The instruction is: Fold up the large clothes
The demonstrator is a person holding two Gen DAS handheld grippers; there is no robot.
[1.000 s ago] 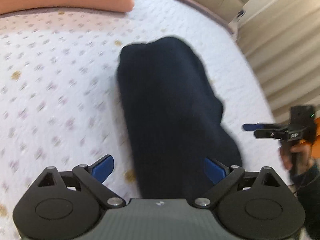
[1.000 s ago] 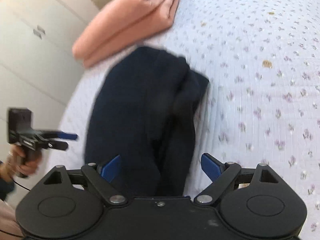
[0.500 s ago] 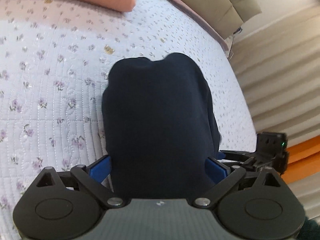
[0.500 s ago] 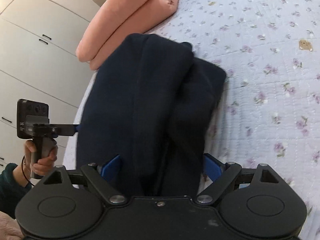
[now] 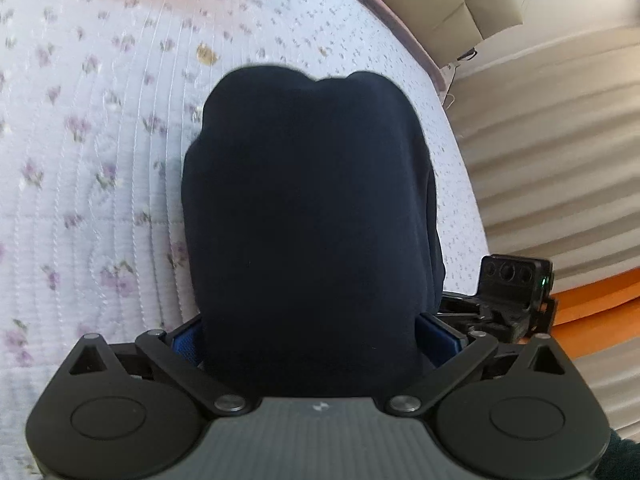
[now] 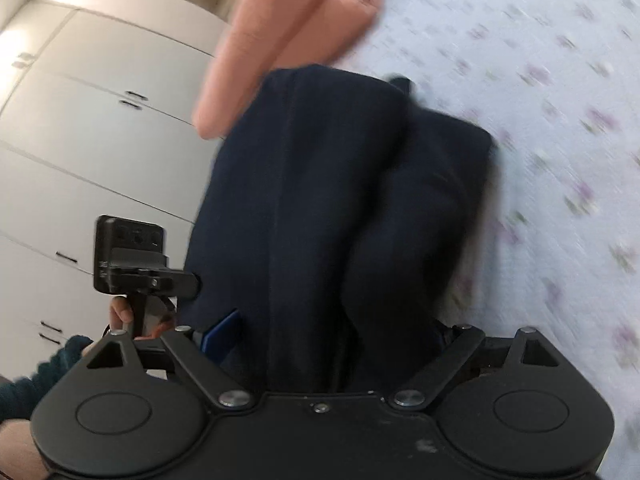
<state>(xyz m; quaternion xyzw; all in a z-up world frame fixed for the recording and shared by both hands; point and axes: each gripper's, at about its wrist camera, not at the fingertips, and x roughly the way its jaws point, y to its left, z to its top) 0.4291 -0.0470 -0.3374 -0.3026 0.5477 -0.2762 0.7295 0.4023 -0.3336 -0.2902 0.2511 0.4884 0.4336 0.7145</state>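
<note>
A folded navy garment lies lengthwise on the flowered bedspread. My left gripper is open, its blue pads on either side of the garment's near end, which fills the gap between them. In the right wrist view the garment shows two thick folds. My right gripper is open around its other end, one blue pad showing at the left, the right one hidden by cloth. Each gripper shows in the other's view: the right, the left.
A folded salmon-pink blanket lies on the bed beyond the garment. White wardrobe doors stand past the bed's edge. A beige headboard and pleated curtains border the bed's far side.
Both grippers have moved forward onto the garment's ends. A second ago the pads were short of the cloth; now the cloth lies between them. The right view is tilting and blurred.
</note>
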